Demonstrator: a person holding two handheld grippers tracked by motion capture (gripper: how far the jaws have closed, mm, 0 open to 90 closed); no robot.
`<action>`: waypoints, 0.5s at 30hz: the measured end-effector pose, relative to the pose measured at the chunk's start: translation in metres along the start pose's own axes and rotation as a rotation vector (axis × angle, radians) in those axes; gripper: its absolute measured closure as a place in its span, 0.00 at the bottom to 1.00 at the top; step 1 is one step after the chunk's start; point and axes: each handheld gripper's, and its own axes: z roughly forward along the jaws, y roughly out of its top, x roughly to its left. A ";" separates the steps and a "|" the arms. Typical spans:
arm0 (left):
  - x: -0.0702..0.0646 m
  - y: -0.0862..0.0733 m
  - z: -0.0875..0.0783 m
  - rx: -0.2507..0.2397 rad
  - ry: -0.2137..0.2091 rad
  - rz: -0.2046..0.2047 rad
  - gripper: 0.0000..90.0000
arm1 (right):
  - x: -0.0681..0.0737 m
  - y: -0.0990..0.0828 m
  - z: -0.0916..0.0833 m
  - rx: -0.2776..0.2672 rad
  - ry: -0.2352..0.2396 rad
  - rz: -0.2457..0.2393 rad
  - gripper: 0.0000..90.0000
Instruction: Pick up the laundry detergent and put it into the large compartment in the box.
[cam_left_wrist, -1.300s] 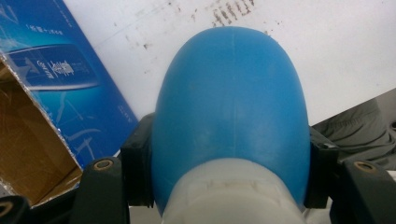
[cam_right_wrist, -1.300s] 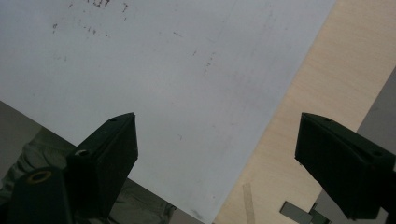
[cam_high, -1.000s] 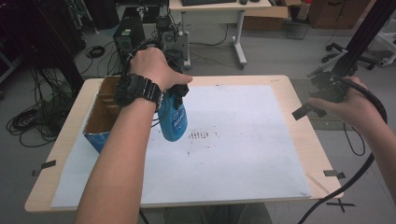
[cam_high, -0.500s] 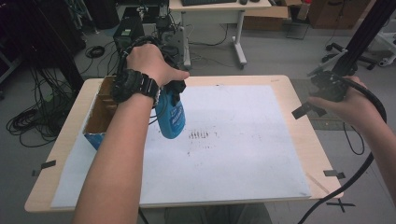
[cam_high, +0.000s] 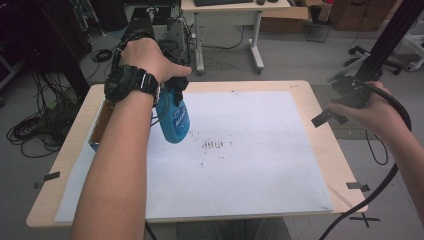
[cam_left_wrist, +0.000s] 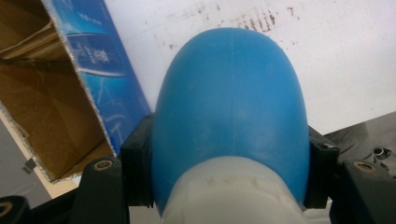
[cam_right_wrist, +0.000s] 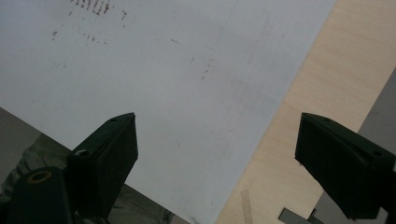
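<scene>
The left gripper (cam_high: 172, 92) holds a blue spray bottle (cam_high: 172, 120) in the air above the left part of the tabletop (cam_high: 320, 150), just to the right of an open cardboard box (cam_high: 100, 122) that sits at the tabletop's left edge. In the left gripper view the jaws press on either side of the bottle (cam_left_wrist: 231, 107) high up, at the shoulder just below its white collar (cam_left_wrist: 233, 196), so the body hangs down from the grip. The bottle's bottom points toward the white sheet (cam_high: 250, 150) that covers the tabletop, near a patch of dark marks (cam_high: 214, 145) on it.

The bottle looks like smooth, rounded plastic, so it is probably slippery, and the body may give a little under a squeeze. How heavy it is depends on how full it is, which cannot be told through the opaque blue wall. Held this high, a full bottle would likely swing or tilt beneath the jaws. The narrowing under the collar seems the best place to take it, since the jaws sit in a waist and the collar keeps the bottle from sliding down. A grip on the wide belly would likely slip off the curve.

The right gripper (cam_high: 350, 97) hangs off the right edge of the tabletop. Its jaws stand wide apart with nothing between them.
</scene>
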 end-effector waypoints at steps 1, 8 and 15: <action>0.001 0.000 0.000 -0.003 0.002 -0.005 0.42 | 0.000 0.000 0.001 0.000 -0.001 -0.002 0.14; 0.016 -0.003 -0.008 -0.007 0.012 -0.040 0.42 | 0.001 0.002 0.003 0.004 0.002 -0.002 0.15; 0.031 -0.006 -0.013 -0.010 0.014 -0.076 0.42 | 0.001 0.003 0.007 0.009 0.001 -0.002 0.14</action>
